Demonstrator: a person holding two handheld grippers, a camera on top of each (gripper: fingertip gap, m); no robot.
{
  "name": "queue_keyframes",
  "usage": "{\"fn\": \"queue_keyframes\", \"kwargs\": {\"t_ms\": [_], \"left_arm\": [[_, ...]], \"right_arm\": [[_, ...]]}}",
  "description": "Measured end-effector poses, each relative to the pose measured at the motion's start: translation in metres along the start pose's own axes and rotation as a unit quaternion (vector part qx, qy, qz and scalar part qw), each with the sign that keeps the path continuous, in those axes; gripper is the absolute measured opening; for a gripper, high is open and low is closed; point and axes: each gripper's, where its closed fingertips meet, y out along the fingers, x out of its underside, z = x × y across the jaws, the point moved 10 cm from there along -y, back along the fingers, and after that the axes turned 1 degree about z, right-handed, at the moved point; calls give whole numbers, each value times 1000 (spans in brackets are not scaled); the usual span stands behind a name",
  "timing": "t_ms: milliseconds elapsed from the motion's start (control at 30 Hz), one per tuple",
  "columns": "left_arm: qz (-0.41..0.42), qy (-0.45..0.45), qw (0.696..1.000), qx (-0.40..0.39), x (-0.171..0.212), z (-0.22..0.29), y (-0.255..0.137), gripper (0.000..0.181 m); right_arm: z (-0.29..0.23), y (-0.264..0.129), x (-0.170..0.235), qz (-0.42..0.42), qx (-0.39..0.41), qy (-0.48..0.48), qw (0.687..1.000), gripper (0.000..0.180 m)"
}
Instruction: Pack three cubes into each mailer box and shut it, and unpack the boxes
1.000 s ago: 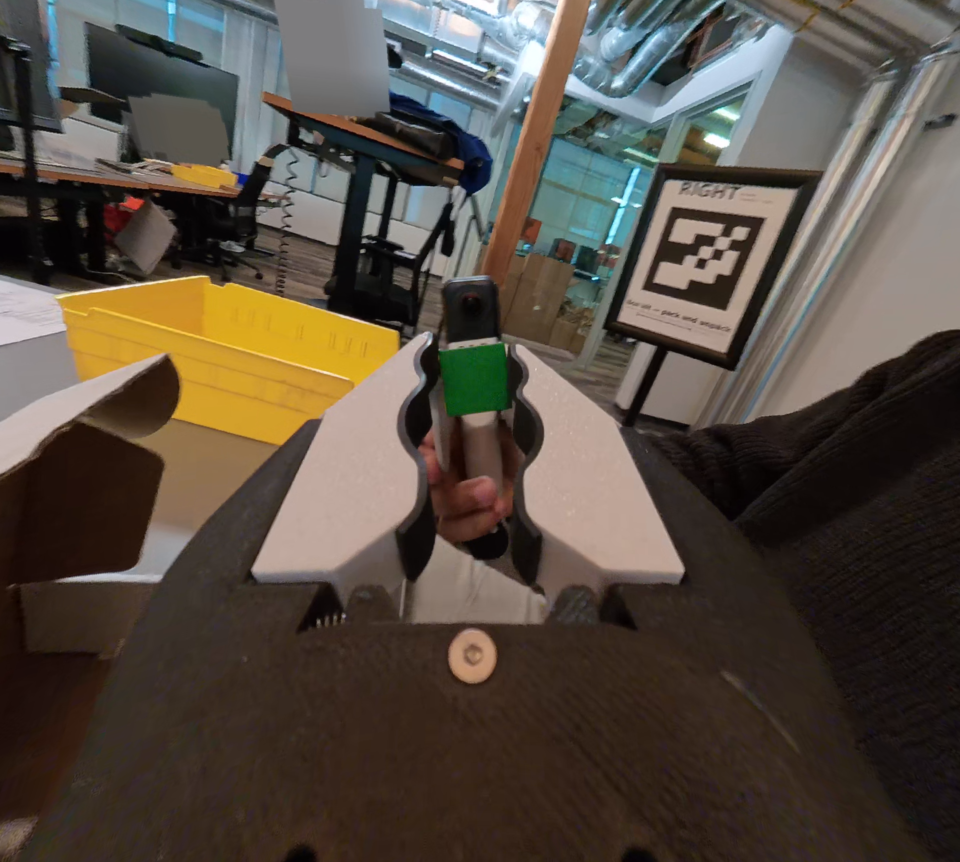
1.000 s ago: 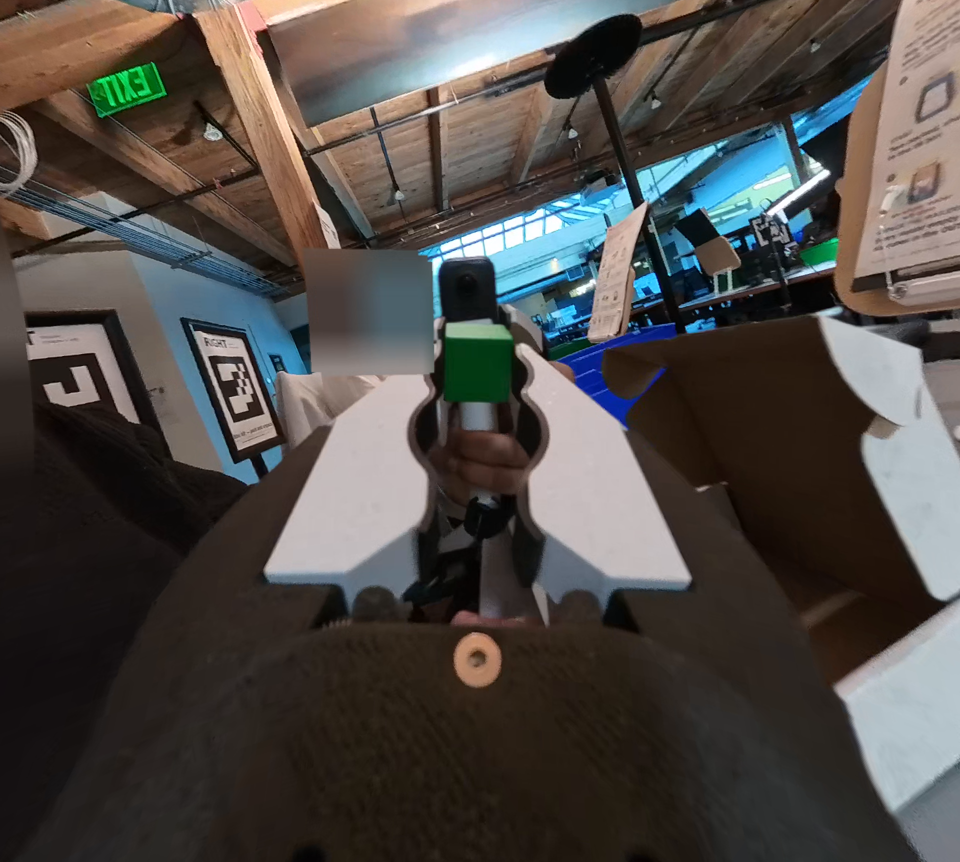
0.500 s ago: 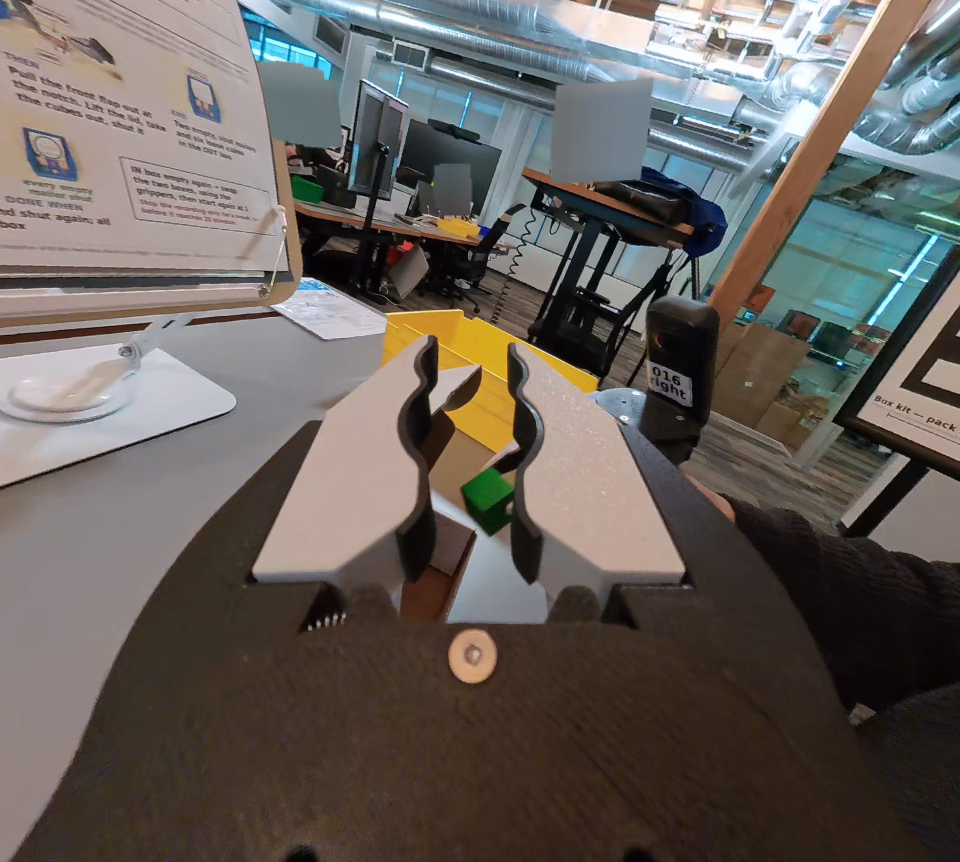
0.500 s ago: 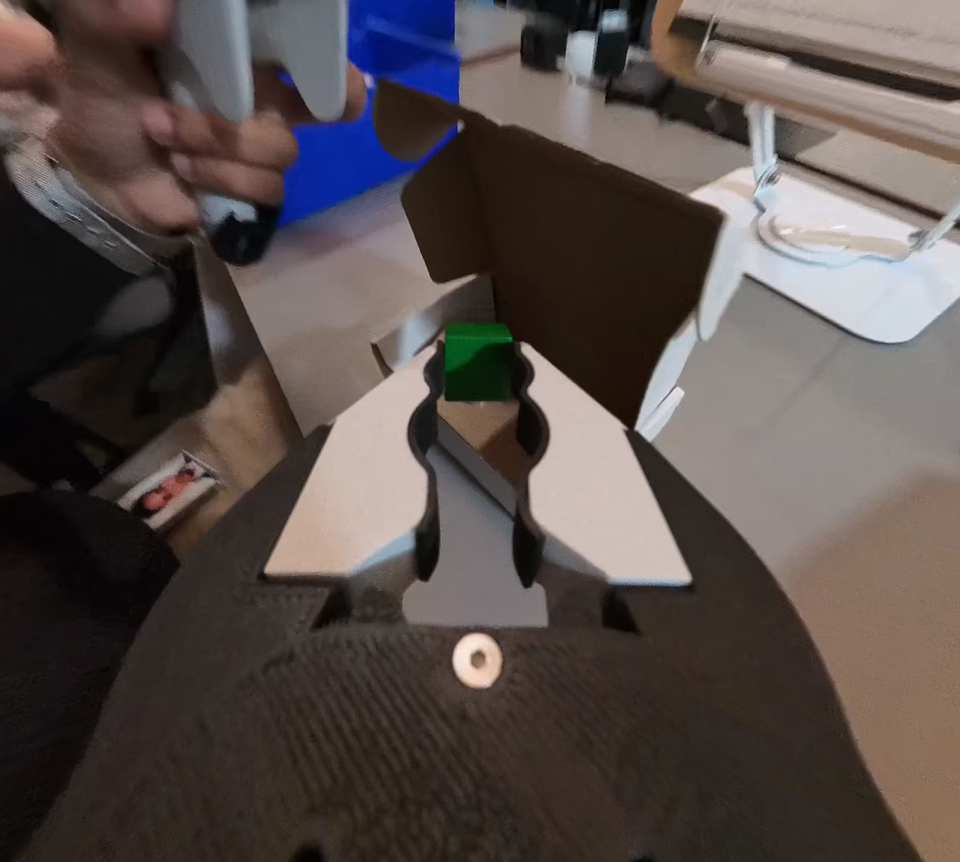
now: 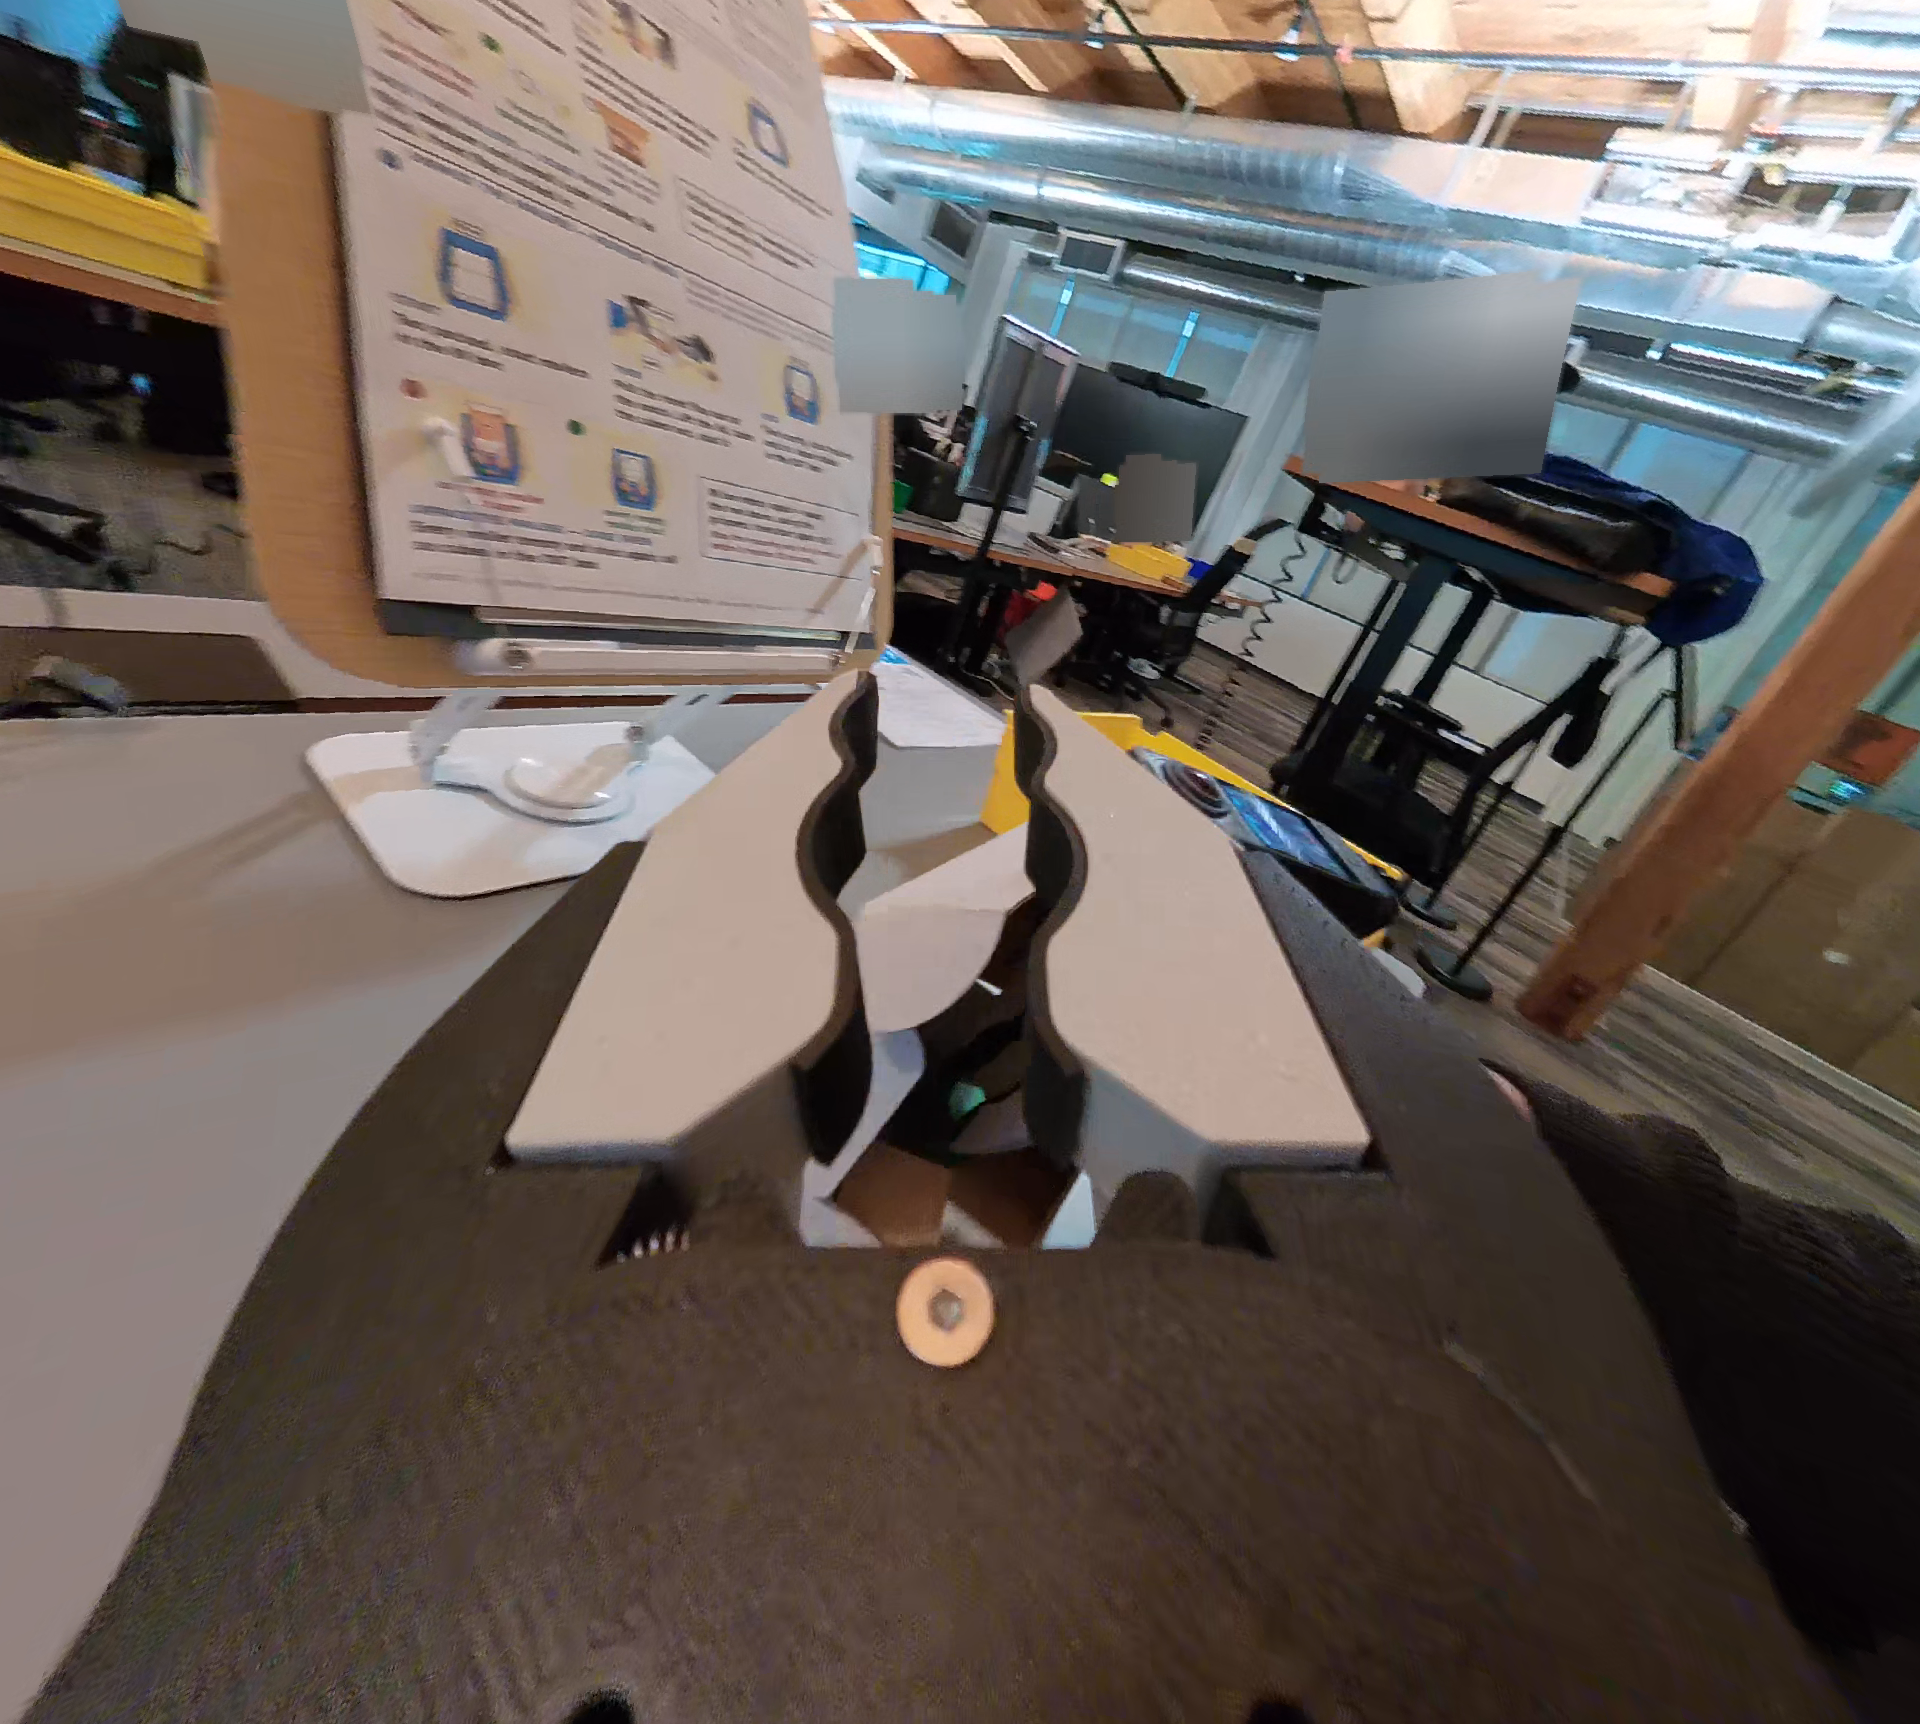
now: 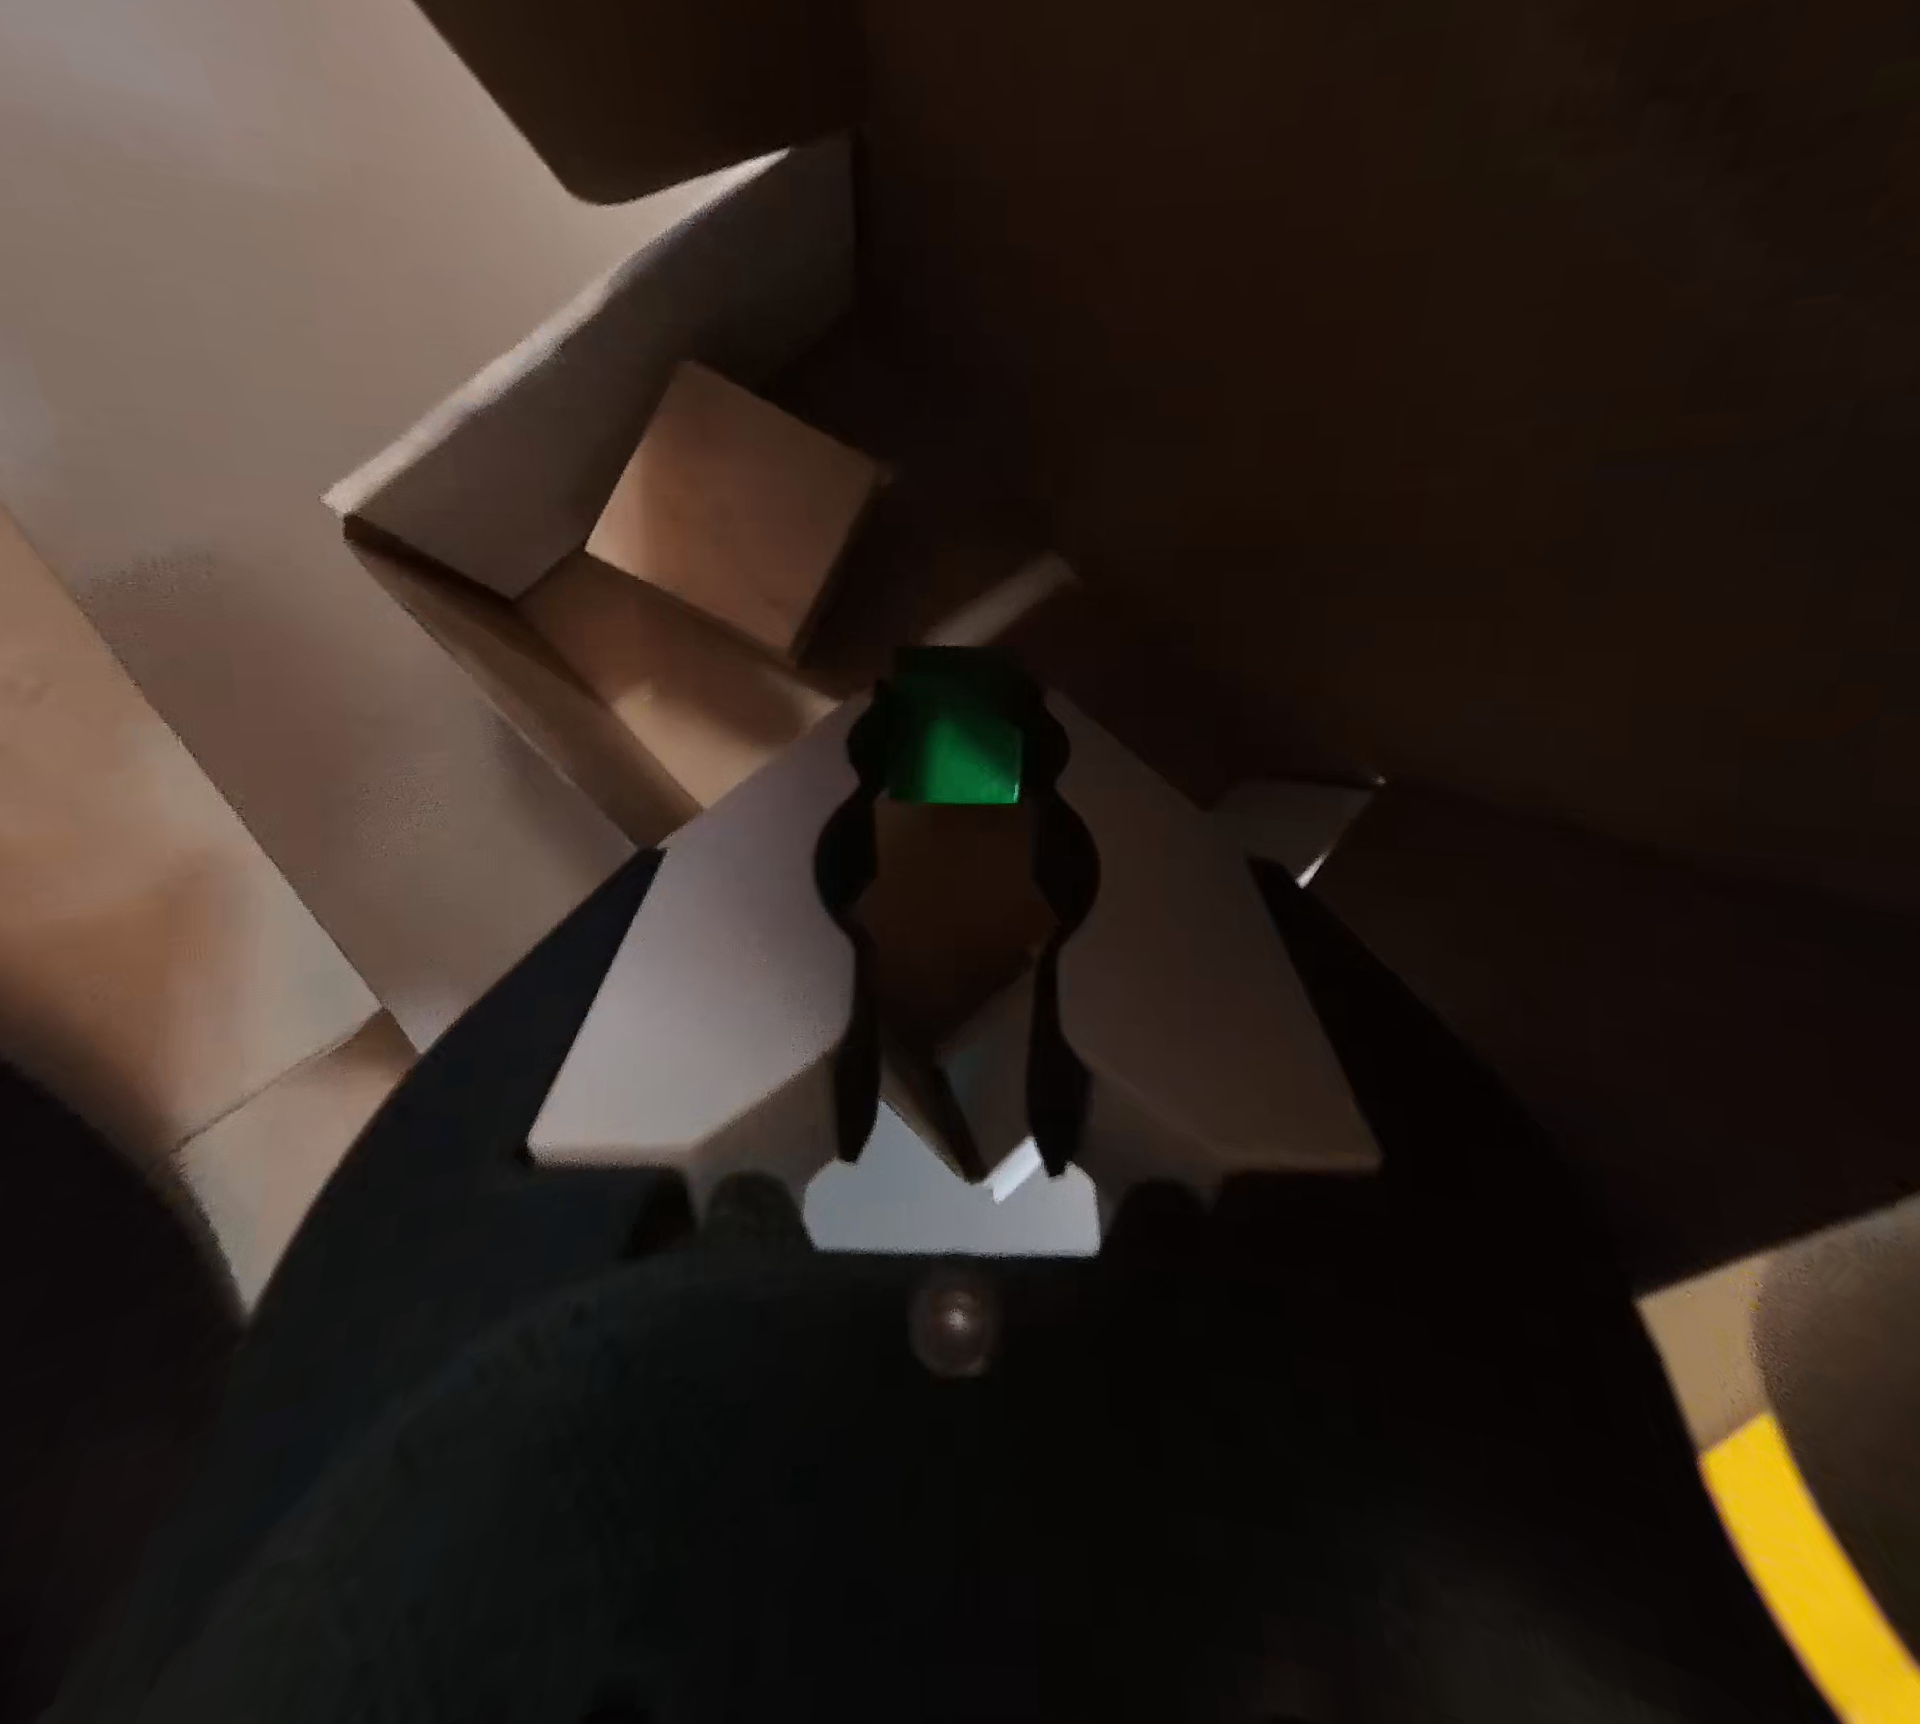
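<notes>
Since the earlier frame, the right gripper (image 6: 956,739) has been carried from above the table down into the open box (image 6: 727,531), and its view is now filled by shaded cardboard walls. A green cube (image 6: 951,755) is clamped between its fingertips, just above the floor of the box, near the folded inner corner. The left gripper (image 5: 943,718) is seen with its jaws a little apart and nothing held between them; a flap of the box (image 5: 935,926) shows behind the gap. Beyond the box, an instruction board (image 5: 582,272) on a stand and a yellow bin (image 5: 997,791) are seen. The packing step is judged to be in hand. Next, the cube should be lowered onto the floor and released, then the gripper lifted clear of the flaps.
</notes>
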Motion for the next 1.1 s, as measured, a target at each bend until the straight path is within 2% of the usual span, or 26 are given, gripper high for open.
{"fn": "queue_keyframes", "kwargs": {"t_ms": [267, 433, 567, 667, 733, 867, 1100], "left_arm": [[46, -15, 995, -85, -33, -24, -53, 24], [40, 2, 982, -185, -57, -42, -96, 27], [-60, 8, 953, -297, -66, -72, -137, 36], [-160, 36, 903, -397, -57, -100, -171, 39], [-233, 37, 869, -436, -43, -118, -186, 41], [-357, -16, 844, -400, -7, -140, -187, 45], [-467, 20, 799, -379, 24, -160, -147, 46]], "right_arm": [[2, 1, -2, -23, -21, -8, 999, 25], [-3, -10, -9, 5, -24, -11, 1000, 32], [-13, -28, -11, 27, -14, -28, 999, 32], [-23, -42, -12, 53, -15, -39, 998, 28], [-30, -49, -12, 71, -17, -45, 996, 26], [-40, -54, -10, 79, -5, -65, 995, 21], [-53, -61, -5, 84, 21, -71, 994, 21]]}}
